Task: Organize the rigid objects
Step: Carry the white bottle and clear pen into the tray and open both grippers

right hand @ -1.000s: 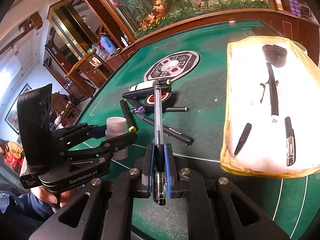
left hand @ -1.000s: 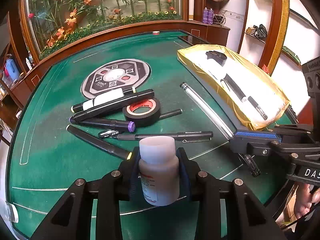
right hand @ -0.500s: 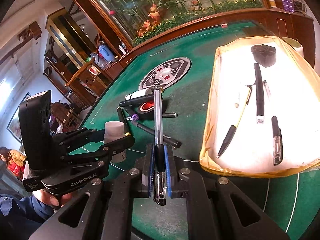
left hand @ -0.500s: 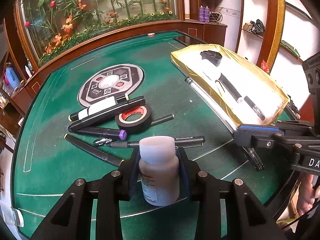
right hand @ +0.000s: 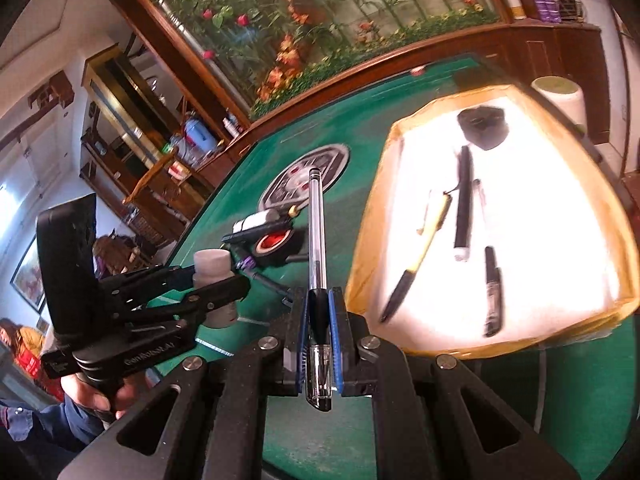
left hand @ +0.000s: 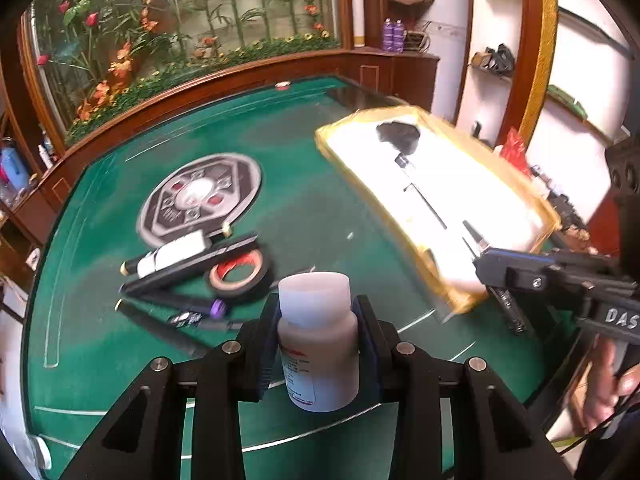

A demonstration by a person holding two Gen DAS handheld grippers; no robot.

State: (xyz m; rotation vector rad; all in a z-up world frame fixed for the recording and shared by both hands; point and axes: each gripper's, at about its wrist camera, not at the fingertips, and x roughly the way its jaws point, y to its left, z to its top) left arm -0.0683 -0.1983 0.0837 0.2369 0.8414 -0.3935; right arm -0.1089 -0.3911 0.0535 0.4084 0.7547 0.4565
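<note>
My left gripper [left hand: 318, 326] is shut on a small white bottle [left hand: 318, 340], held upright above the green table [left hand: 300, 184]. The same bottle [right hand: 212, 268] and left gripper [right hand: 218, 290] show at the left of the right wrist view. My right gripper [right hand: 319, 322] is shut on a clear pen with a black cap [right hand: 316, 248], which points away over the table. To its right lies a gold-rimmed white tray [right hand: 504, 344] with several pens and a black lump in it. In the left wrist view the tray [left hand: 432, 184] is at right, with the right gripper [left hand: 496, 272] at its near corner.
A heap of markers [left hand: 188, 256], a roll of black tape [left hand: 238, 272] and more pens lie left of centre. A round patterned disc [left hand: 200, 200] sits behind them. A wooden rail and plants border the table's far side. A hand [right hand: 92, 394] holds the left tool.
Both grippers have drifted right, toward the tray, each keeping its hold. The tray now looms larger and nearer in both views; the marker heap has slid left.
</note>
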